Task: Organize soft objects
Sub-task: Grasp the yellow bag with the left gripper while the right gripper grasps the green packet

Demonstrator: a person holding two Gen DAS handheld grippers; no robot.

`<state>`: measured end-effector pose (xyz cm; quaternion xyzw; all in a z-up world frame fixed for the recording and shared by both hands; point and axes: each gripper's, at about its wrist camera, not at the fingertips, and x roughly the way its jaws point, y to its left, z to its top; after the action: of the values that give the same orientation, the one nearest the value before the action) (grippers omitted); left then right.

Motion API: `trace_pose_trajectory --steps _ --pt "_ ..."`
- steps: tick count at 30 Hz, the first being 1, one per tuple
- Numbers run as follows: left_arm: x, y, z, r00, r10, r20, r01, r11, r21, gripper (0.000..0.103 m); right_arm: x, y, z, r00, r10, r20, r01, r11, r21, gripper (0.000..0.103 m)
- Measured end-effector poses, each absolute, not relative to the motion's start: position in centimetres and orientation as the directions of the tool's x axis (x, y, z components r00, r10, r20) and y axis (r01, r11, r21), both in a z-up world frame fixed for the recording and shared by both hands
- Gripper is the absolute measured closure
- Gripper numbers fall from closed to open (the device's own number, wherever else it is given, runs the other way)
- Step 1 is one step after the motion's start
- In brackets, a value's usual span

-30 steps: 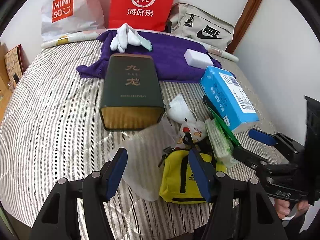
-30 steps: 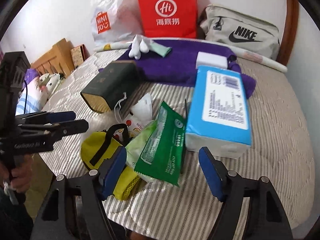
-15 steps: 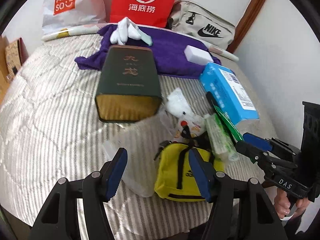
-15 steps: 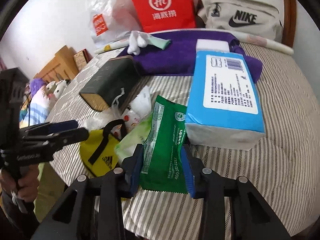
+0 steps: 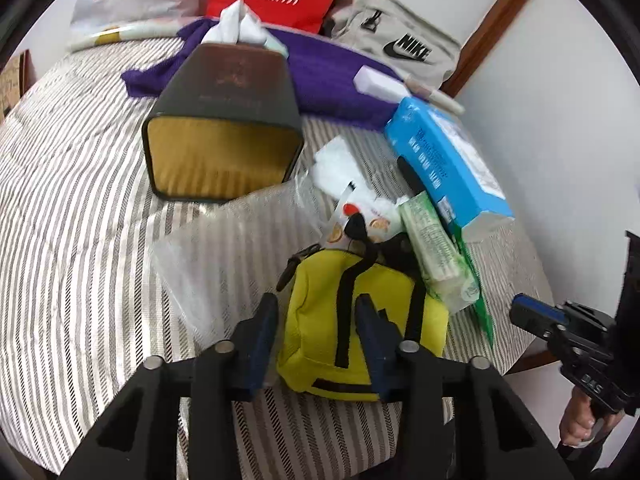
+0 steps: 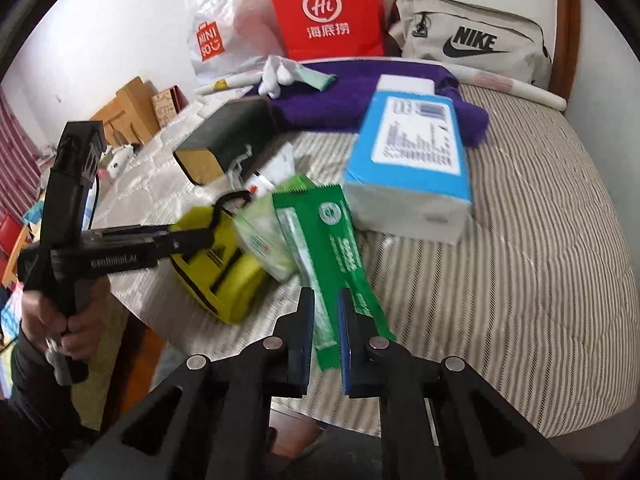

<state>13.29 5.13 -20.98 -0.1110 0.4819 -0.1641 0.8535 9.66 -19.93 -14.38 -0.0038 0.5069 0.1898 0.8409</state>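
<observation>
The left gripper [image 5: 316, 332] has just been closing and its blue pads now press the sides of the yellow Adidas pouch [image 5: 360, 320] near the bed's front edge; the right gripper [image 6: 325, 332], jaws drawn together, pinches the near end of the green sachet [image 6: 336, 240], which is tilted beside a pale green tissue pack [image 6: 264, 244]. The blue tissue pack [image 6: 412, 160] lies mid-bed on the striped mattress [image 6: 540, 240]; the dark green box [image 5: 224, 120] sits left of it, touching the purple towel [image 5: 332, 80] toward the far edge.

From my left wrist view, the pouch [image 5: 360, 316] lies on the bed [image 5: 80, 240]; box [image 5: 224, 120] at eleven o'clock, tissue pack [image 5: 444, 160] at one, wipes packet [image 5: 436, 252] between.
</observation>
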Motion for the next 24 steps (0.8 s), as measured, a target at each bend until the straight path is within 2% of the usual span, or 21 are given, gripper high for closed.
trace_pose_trajectory --steps 3,5,7,8,14,17,21,24 --pt "13.2 4.9 -20.9 0.481 -0.387 -0.786 0.186 0.922 -0.34 0.078 9.9 -20.3 -14.8 0.405 0.348 -0.846 -0.316 0.921 0.227 0.088" --pt "13.0 4.7 -20.7 0.484 -0.38 -0.788 0.201 0.925 -0.322 0.079 10.1 -20.0 -14.6 0.414 0.371 -0.831 -0.331 0.912 0.242 0.078" --pt "12.9 4.6 -20.6 0.484 -0.373 -0.791 0.207 0.928 -0.311 0.08 10.5 -19.7 -14.6 0.439 0.37 -0.819 -0.347 0.91 0.225 0.039" --pt "12.8 4.6 -20.5 0.484 -0.37 -0.793 0.211 0.929 -0.305 0.08 10.7 -19.7 -14.7 0.458 0.367 -0.81 -0.349 0.912 0.215 0.035" --pt "12.9 5.0 -20.7 0.479 -0.392 -0.786 0.21 0.92 -0.331 0.08 12.8 -19.2 -16.9 0.398 0.401 -0.825 -0.373 0.893 0.253 0.035" --pt "12.9 5.2 -20.9 0.482 -0.397 -0.781 0.21 0.918 -0.337 0.08 13.5 -19.0 -18.2 0.352 0.451 -0.82 -0.377 0.87 0.317 0.035" --pt "12.7 5.6 -20.6 0.487 -0.415 -0.768 0.207 0.91 -0.36 0.084 13.2 -19.1 -18.5 0.367 0.438 -0.821 -0.38 0.876 0.297 0.057" --pt "12.5 6.3 -20.1 0.503 -0.433 -0.748 0.203 0.901 -0.384 0.087 12.3 -19.4 -17.9 0.381 0.427 -0.82 -0.382 0.88 0.281 0.058"
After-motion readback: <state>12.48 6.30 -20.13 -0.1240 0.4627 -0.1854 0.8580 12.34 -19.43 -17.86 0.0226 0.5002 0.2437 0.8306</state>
